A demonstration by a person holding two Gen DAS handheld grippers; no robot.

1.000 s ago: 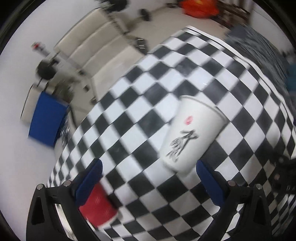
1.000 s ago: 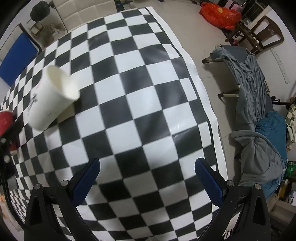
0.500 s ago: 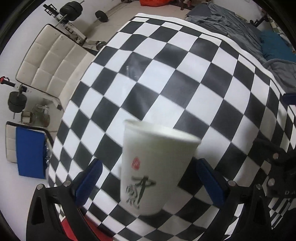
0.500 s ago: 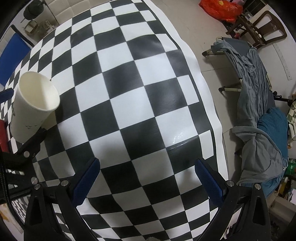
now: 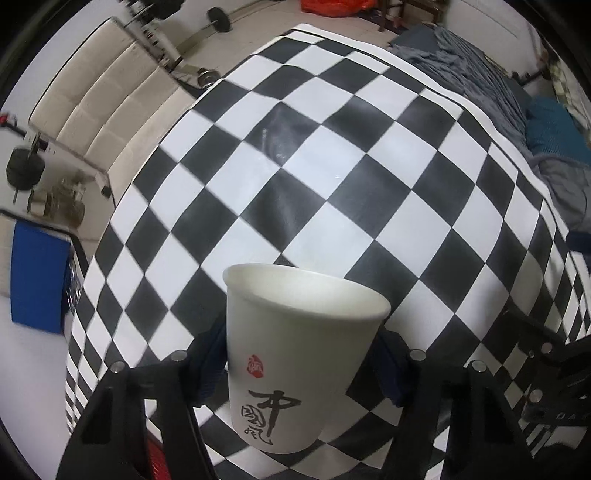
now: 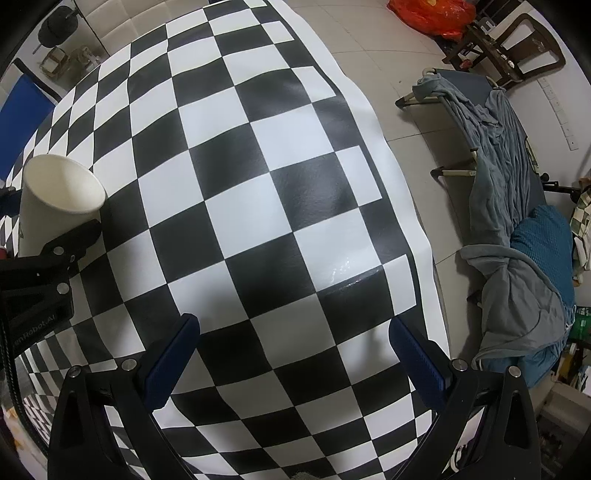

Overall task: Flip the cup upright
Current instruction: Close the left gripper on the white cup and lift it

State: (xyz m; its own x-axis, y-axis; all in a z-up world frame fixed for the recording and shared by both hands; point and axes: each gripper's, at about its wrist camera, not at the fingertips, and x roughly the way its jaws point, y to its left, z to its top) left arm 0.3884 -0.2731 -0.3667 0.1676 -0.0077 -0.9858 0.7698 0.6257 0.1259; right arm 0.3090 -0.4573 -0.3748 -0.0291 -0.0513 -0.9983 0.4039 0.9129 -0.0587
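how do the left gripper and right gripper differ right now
The left gripper has its blue-padded fingers closed against the sides of the white paper cup with black calligraphy; the right gripper holds nothing. The left one's jaws are narrowed to the cup's width; the right one's stand wide apart over the black-and-white checkered tablecloth. Both share black frames and dark blue finger pads.

Checkered tablecloth (image 6: 258,206); grey blanket (image 6: 509,229) on cot; cream sofa (image 5: 107,99); orange bag (image 6: 432,14).

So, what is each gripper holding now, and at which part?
The left gripper holds the white paper cup by its side walls, mouth up. The right gripper holds nothing.
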